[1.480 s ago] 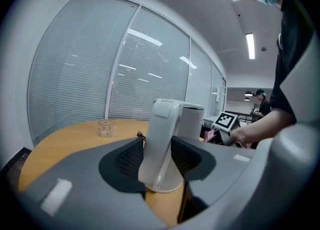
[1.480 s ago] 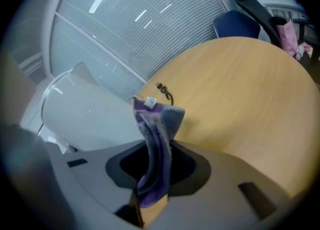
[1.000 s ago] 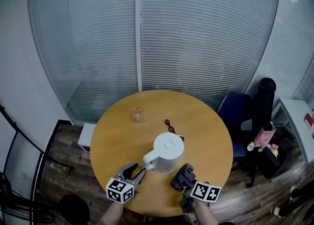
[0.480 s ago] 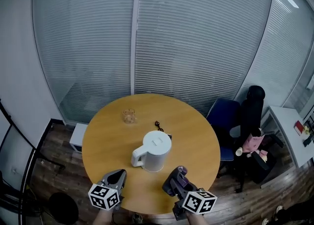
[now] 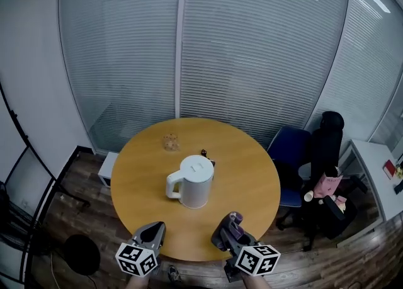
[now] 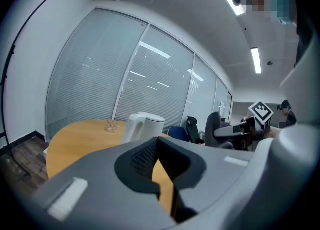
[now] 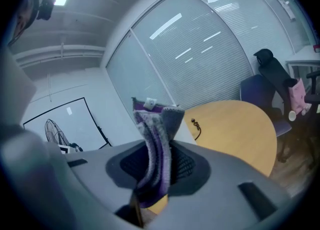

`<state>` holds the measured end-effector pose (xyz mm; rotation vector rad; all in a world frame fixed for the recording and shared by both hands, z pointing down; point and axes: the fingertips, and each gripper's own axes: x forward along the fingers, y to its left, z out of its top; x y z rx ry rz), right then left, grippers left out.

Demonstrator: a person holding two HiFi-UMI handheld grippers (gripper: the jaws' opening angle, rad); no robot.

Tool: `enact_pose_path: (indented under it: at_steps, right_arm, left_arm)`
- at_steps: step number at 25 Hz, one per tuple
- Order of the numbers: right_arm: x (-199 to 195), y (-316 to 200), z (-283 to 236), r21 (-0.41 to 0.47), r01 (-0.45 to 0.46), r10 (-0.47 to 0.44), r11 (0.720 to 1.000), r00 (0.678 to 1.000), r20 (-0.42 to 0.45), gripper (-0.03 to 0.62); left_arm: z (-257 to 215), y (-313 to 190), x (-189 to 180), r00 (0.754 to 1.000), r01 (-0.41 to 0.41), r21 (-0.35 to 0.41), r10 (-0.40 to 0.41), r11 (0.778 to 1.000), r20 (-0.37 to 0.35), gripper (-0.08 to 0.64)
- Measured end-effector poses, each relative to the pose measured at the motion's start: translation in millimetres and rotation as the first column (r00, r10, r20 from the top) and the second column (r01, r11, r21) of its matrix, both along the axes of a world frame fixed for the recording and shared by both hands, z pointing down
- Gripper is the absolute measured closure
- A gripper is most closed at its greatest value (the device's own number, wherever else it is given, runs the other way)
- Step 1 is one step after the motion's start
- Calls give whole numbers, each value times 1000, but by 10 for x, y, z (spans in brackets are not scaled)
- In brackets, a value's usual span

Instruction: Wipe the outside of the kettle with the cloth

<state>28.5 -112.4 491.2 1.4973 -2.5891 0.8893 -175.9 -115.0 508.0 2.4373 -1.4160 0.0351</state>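
The white kettle [image 5: 191,182] stands upright near the middle of the round wooden table [image 5: 252,181], handle to the left; it also shows in the left gripper view as the kettle [image 6: 142,125]. My left gripper [image 5: 153,233] is shut and empty at the table's near edge, apart from the kettle. My right gripper [image 5: 227,230] hovers at the near edge to the right, shut on a grey and purple cloth [image 7: 155,144] that sticks up between its jaws; the cloth [image 5: 230,223] is bunched at its tip.
A small glass [image 5: 170,141] sits at the table's far left. A black cord [image 5: 206,155] lies behind the kettle. A blue chair [image 5: 288,155] and a black chair [image 5: 324,143] with a pink toy [image 5: 324,187] stand to the right. Glass walls with blinds enclose the back.
The left gripper let go of the kettle handle, shut, and drew back to the near edge. The right gripper with the cloth also pulled back from the kettle. The head view shifted.
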Motion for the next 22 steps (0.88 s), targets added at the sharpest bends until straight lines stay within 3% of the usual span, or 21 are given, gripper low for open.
enact_pose_path:
  at_steps: [12,22]
  right_arm:
    - [203,658,166,-21,79,-80,997,996,-27,495]
    - [187,973,385,-58,143,-145,988,989,-32,495]
  left_arm:
    - [206,872,433,1000,11,-38,-12,999,-7,551]
    - [341,1284,526,999,51,-54,-52,997,-15,551]
